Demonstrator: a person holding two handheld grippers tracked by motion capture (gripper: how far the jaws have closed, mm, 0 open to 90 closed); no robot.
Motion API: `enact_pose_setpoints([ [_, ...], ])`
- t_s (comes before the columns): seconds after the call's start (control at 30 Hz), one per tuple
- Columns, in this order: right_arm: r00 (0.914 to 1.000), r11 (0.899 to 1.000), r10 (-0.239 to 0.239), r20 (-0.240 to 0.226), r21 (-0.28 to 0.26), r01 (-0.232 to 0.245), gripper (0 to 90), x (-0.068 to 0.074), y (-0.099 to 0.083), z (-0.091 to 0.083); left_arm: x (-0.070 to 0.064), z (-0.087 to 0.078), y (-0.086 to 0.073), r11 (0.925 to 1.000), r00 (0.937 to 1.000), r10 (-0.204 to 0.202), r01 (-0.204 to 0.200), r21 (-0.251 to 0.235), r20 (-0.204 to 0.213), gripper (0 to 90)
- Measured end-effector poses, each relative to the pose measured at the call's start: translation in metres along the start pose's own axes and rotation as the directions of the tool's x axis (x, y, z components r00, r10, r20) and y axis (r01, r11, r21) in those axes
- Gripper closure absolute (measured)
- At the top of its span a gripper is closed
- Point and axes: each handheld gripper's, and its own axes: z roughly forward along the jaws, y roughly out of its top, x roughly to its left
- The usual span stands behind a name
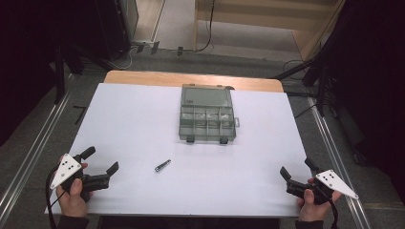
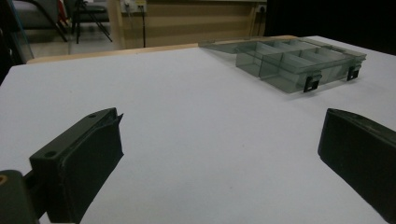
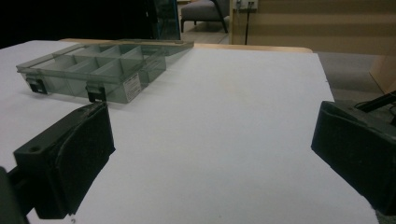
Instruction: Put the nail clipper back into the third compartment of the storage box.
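Table (image 1: 143, 124) under a white sheet is our largest item; the grey compartment box (image 1: 207, 113) lies open at its far middle. We hold the left gripper (image 1: 101, 160) and right gripper (image 1: 298, 167) at the near corners, jaws spread wide, grasping nothing. The small metal piece (image 1: 162, 165) lies between them, nearer the left.

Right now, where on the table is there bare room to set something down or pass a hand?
Bare white table lies left of the compartment box, and again to its right, out to the table's edge. The near strip between the left gripper and right gripper is free apart from the small metal piece. The tightest room is behind the box.
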Motion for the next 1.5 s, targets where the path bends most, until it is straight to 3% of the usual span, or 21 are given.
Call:
enact_pose_setpoints([
  [0.1,1.0000,1.000,-0.003,0.000,0.000,0.003,0.0,0.000,0.000,0.000,-0.002,0.001,0.002,0.9999,0.9999,0.010,-0.010,0.006,-0.003,0.0],
  [0.6,1.0000,1.000,-0.006,-0.007,-0.002,0.006,0.0,0.001,0.000,0.000,-0.022,0.003,0.019,0.9991,0.9971,0.039,-0.040,0.013,0.065,0.0],
  [0.83,0.9995,1.000,-0.021,-0.023,-0.020,0.020,0.0,0.001,0.000,-0.002,-0.028,0.002,0.023,0.9993,0.9928,0.022,-0.025,0.028,0.118,0.0],
  [1.1,0.9993,0.999,-0.028,-0.023,-0.021,0.028,0.0,0.002,0.000,-0.003,-0.042,0.008,0.032,0.9976,0.9874,0.051,-0.057,0.039,0.150,0.0],
  [1.5,0.9993,1.000,-0.026,-0.027,-0.018,0.025,0.0,0.002,0.000,-0.002,-0.056,0.018,0.037,0.9915,0.9768,0.072,-0.092,0.092,0.201,0.0],
])
